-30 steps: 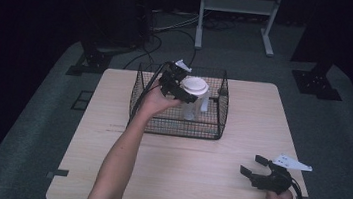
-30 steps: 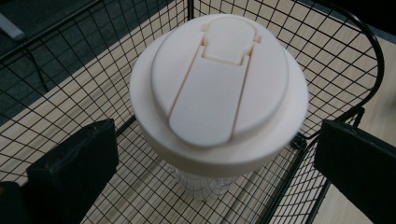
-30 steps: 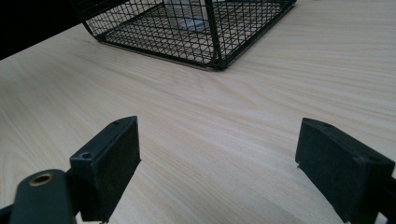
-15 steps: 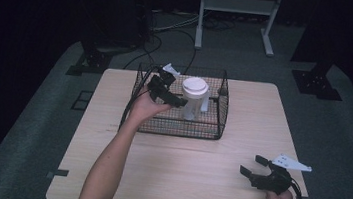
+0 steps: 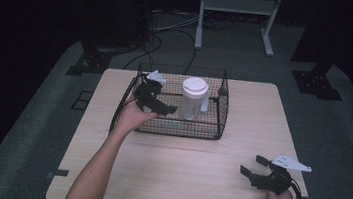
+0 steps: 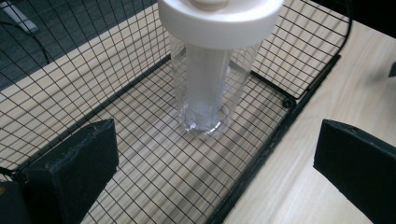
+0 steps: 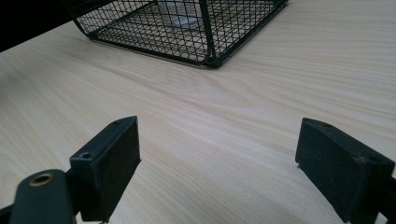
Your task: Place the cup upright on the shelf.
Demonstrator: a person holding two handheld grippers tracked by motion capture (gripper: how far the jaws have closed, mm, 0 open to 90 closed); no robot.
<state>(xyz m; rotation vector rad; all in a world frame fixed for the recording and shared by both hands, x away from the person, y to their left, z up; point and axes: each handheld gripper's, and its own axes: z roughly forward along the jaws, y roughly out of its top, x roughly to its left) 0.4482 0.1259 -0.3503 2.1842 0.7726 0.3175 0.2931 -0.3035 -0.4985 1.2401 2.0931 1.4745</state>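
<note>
A clear plastic bottle point(image 5: 191, 104) with a white lid point(image 5: 195, 86) stands upright inside a black wire basket point(image 5: 223, 110) at the back middle of the wooden table point(image 5: 180, 180). My left gripper point(image 5: 161, 102) hovers open over the basket's left half, a short way left of the bottle. In the left gripper view the bottle point(image 6: 205, 84) stands beyond the open left gripper point(image 6: 215, 177), apart from both jaws, on the basket point(image 6: 289, 100) floor. My right gripper point(image 5: 253, 165) rests open near the front right edge; in the right gripper view the right gripper point(image 7: 219, 172) holds nothing and faces the basket point(image 7: 205, 42).
Bare tabletop stretches between the basket and the right gripper. Beyond the table's far edge, on dark floor, are cables point(image 5: 172, 33), a white frame's legs point(image 5: 234, 15) and black stand feet point(image 5: 317, 80).
My left gripper has drawn back to the left and toward the person, away from the bottle's lid. The bottle stays upright in the basket. The right gripper has not moved.
</note>
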